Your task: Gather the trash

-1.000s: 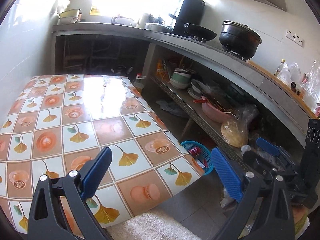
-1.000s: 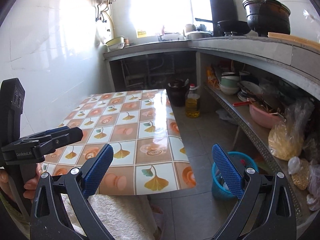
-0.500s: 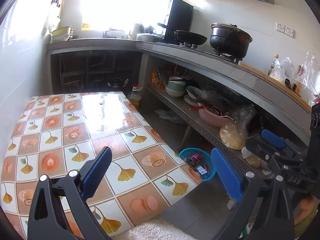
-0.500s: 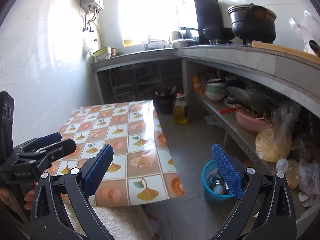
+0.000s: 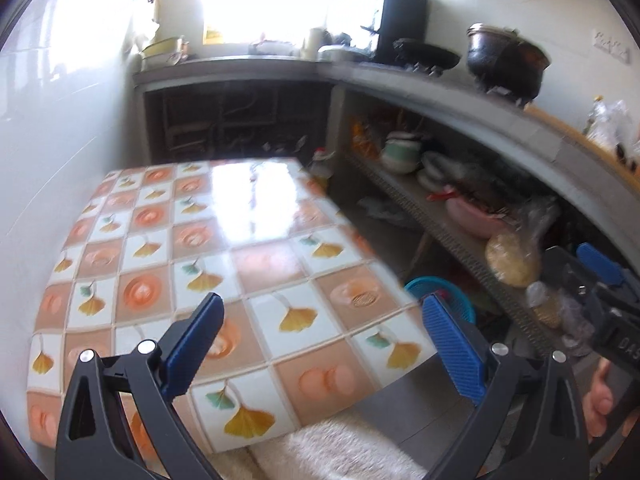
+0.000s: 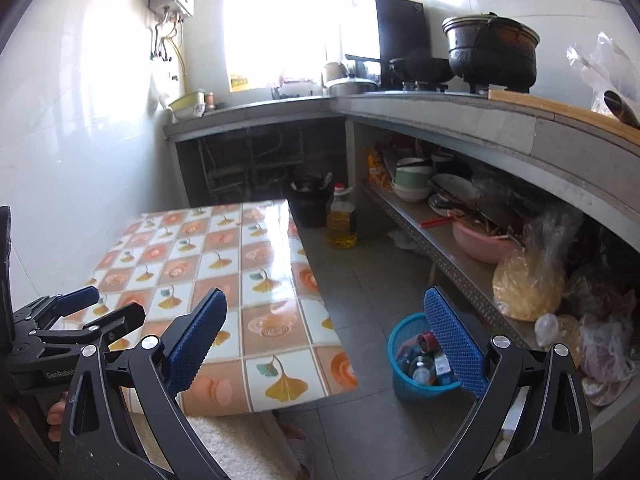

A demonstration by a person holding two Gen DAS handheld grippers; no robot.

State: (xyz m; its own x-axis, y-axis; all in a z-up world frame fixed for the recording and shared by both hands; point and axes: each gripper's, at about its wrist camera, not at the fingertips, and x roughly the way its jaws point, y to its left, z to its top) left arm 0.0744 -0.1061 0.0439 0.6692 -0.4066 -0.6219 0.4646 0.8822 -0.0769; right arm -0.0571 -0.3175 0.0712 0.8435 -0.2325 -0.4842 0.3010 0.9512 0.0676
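A blue mesh trash basket point(image 6: 404, 376) stands on the floor by the table's near right corner, holding a red can point(image 6: 426, 339), bottles and wrappers. In the left wrist view the basket point(image 5: 444, 289) shows only as a rim behind a finger. My left gripper point(image 5: 323, 342) hangs open over the near end of the table with nothing between its fingers; the right wrist view shows it at far left point(image 6: 94, 312). My right gripper point(image 6: 326, 336) is open and empty above the table corner and basket, and appears at far right point(image 5: 600, 276) in the left wrist view.
The tiled-pattern table point(image 6: 224, 264) has nothing on it. A white fluffy mat point(image 5: 340, 452) lies at its near end. An oil bottle point(image 6: 342, 220) and a dark bucket point(image 6: 310, 204) stand on the floor. A shelf point(image 6: 452, 264) with bowls, a pink basin and bags runs along the right under the counter point(image 6: 440, 112).
Both views have pulled back and tilted up, showing more of the kitchen. The basket has moved lower right in the right wrist view. Both grippers stayed open.
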